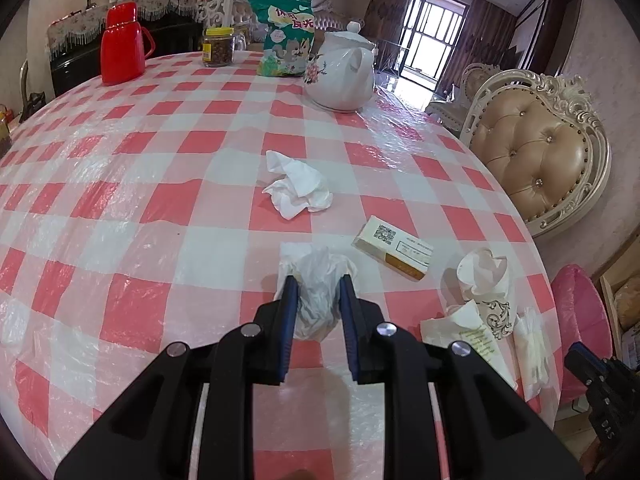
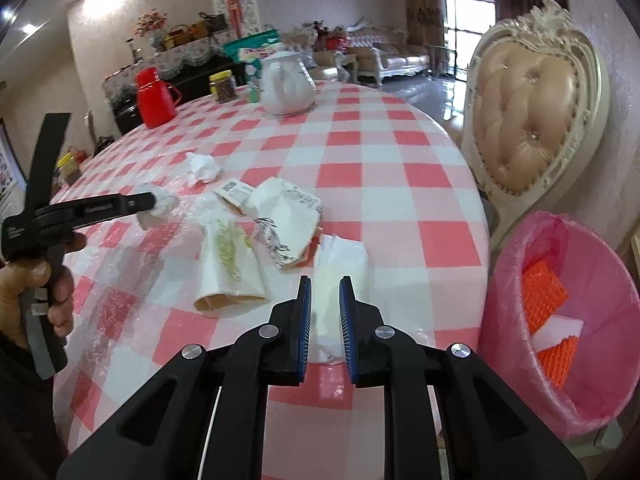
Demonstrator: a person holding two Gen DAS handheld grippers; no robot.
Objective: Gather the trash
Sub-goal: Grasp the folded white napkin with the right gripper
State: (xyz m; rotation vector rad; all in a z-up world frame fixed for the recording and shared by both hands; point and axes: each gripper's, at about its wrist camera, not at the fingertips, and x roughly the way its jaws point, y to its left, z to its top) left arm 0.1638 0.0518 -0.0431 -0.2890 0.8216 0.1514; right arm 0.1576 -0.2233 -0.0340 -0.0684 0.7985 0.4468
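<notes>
Two grippers yours, both over round desk (image 1: 140,184) with glossy red-and-white checked plastic cover. Left gripper (image 1: 319,286): fingers (image 1: 291,300) pinching crumpled white tissue wad (image 1: 316,300), soft and wrinkled. Right gripper (image 2: 325,288): fingers (image 2: 306,312) pinching flat white napkin (image 2: 340,268) near desk edge. Flattened paper cups (image 2: 288,224), small cardboard box (image 2: 234,194), second crumpled tissue (image 1: 298,190) lie loose mid-desk. Pink round bin (image 2: 568,320) with thin pink liner stands beside desk, orange mesh inside.

Cream tufted chair (image 2: 532,112) against pale wall (image 2: 616,80), bright window (image 1: 430,36) beyond glossy floor (image 2: 436,100)
</notes>
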